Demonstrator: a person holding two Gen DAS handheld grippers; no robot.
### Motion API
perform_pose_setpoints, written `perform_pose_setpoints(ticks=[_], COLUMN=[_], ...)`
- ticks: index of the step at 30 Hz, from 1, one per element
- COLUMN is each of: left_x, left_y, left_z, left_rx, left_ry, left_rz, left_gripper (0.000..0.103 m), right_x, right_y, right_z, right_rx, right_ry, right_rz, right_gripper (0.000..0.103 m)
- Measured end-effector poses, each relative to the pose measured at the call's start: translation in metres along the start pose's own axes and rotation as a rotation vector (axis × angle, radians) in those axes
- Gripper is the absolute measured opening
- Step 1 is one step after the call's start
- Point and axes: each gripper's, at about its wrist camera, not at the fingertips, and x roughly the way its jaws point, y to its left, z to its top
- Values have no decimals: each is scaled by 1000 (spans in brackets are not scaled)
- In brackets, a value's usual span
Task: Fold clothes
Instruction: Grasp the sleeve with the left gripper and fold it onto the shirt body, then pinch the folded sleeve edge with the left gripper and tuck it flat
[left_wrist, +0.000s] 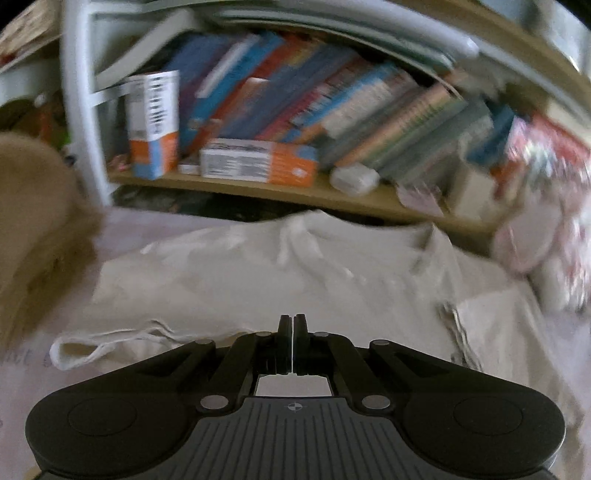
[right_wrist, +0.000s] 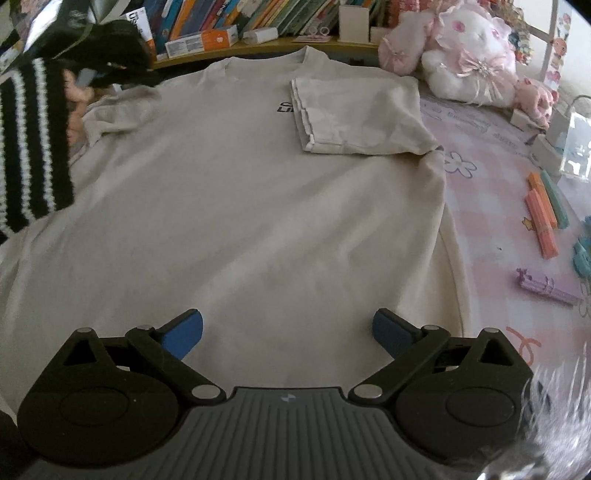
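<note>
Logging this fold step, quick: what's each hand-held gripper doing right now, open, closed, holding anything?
Left hand-held gripper: closed, nothing visibly between its fingers.
Right hand-held gripper: open, empty, above the beige T-shirt.

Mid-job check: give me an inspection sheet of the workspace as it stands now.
Surface: pink patterned cover, mostly under the garment.
Job's things: beige T-shirt laid flat, collar toward the shelf; one sleeve already folded in over the chest, the opposite sleeve still out.
Clutter: orange and green sticks, a purple item, plush toys.
Grippers: left gripper shut with nothing seen between its fingers, low over the shirt; right gripper open above the hem.
Cables: nothing seen.
Surroundings: bookshelf with boxes; striped cuff on the operator's arm.
</note>
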Motion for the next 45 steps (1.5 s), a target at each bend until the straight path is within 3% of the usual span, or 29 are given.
perform_pose_setpoints(ticks=[6, 9, 11, 12, 14, 16, 21, 25, 29, 33, 36, 37, 38, 39, 41, 45], left_x=[20, 12, -6, -17, -35, -45, -43, -28, -18, -15, -3, 0, 2, 1, -19, -68], left_y=[-22, -25, -24, -22, -8, 10, 53, 63, 62, 71, 74, 75, 77, 81, 102, 193], left_z=[-20, -27, -30, -30, -31, -31, -28, -24, -23, -3, 2, 1, -1, -1, 8, 33], left_rx=[116, 161, 172, 174, 189, 211, 290, 409, 526, 478, 508, 534, 558, 562, 490, 93], left_ry=[103, 120, 71, 31, -45, -85, -61, 3, 3, -8, 47, 68, 87, 92, 23, -119], left_rz=[-15, -50, -53, -34, 51, 139, 279, 272, 244, 179, 129, 112, 90, 70, 54, 151], left_gripper=[6, 8, 17, 21, 41, 48, 49, 57, 57, 56, 53, 36, 5, 2, 2, 4], right_x=[3, 4, 5, 5, 6, 8, 12, 13, 13, 13, 19, 21, 23, 25, 26, 29], right_y=[-1, 0, 0, 1, 2, 3, 6, 9, 19, 51, 77, 83, 89, 94, 101, 103], right_z=[2, 3, 4, 4, 4, 5, 6, 8, 16, 38, 58, 63, 67, 71, 72, 59], right_rx=[3, 12, 18, 21, 23, 23, 27, 27, -30, -229, -317, -310, -295, -274, -239, -194], right_ry=[-2, -3, -4, -6, -9, -14, -23, -16, -25, -119, -168, -173, -176, -174, -162, -109], right_rz=[-2, -7, -12, -15, -23, -32, -56, -71, -20, 63, 99, 106, 115, 125, 131, 98], right_gripper=[103, 103, 103, 103, 103, 103, 103, 103, 102, 102, 101, 101, 101, 101, 101, 101])
